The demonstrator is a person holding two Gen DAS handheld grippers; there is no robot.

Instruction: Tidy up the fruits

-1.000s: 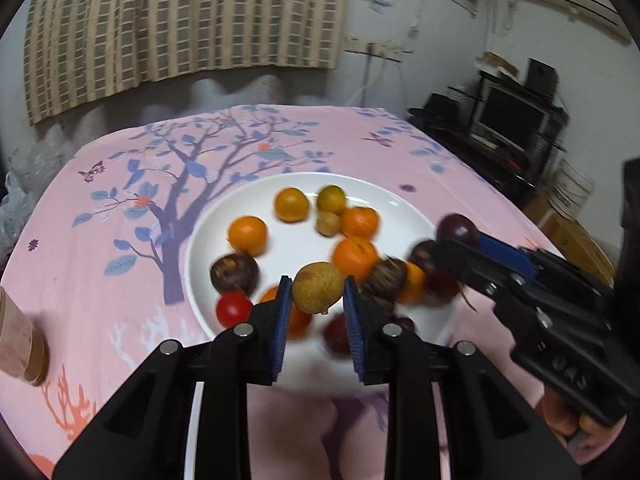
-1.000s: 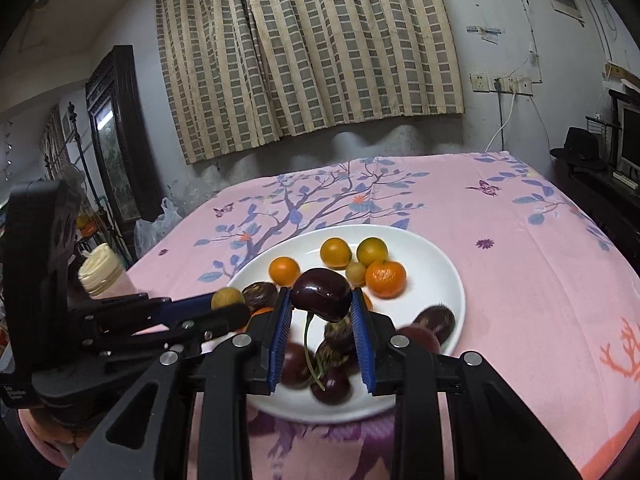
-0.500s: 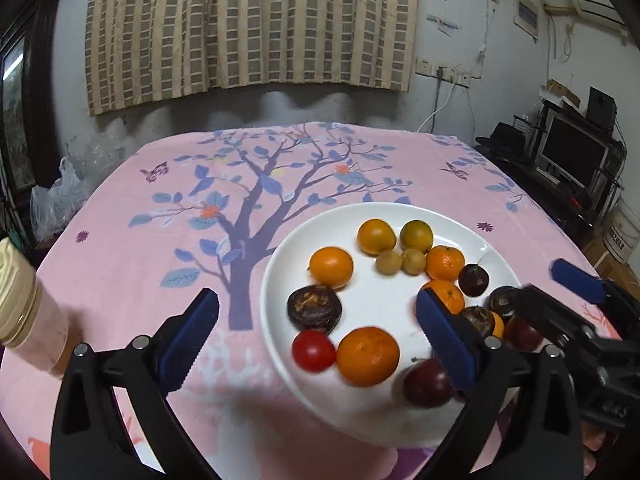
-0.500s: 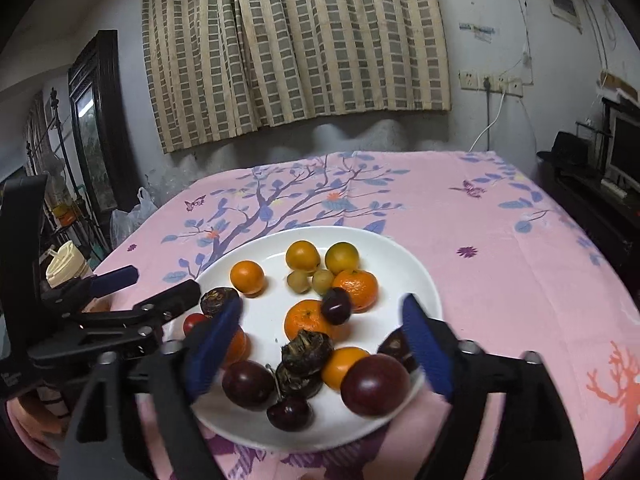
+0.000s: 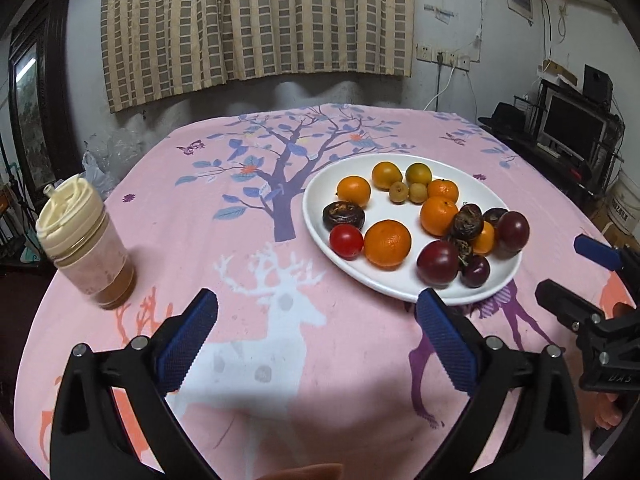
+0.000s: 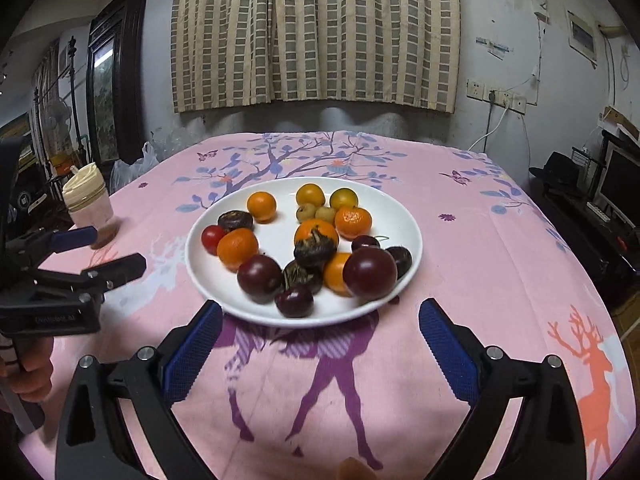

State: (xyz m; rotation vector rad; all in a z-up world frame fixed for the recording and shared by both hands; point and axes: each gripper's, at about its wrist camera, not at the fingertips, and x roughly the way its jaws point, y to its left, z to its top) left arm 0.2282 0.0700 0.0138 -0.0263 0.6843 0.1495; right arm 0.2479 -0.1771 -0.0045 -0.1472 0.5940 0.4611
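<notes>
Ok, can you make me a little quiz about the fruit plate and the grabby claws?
1. True or false: the left gripper holds a fruit.
2. What stands on the pink tablecloth left of the white plate? A) a jar B) a kettle C) a book
3. What colour is the small round fruit at the plate's left edge?

Key: 1. False; both it and the right gripper are open and empty. 2. A, the jar. 3. Red.
</notes>
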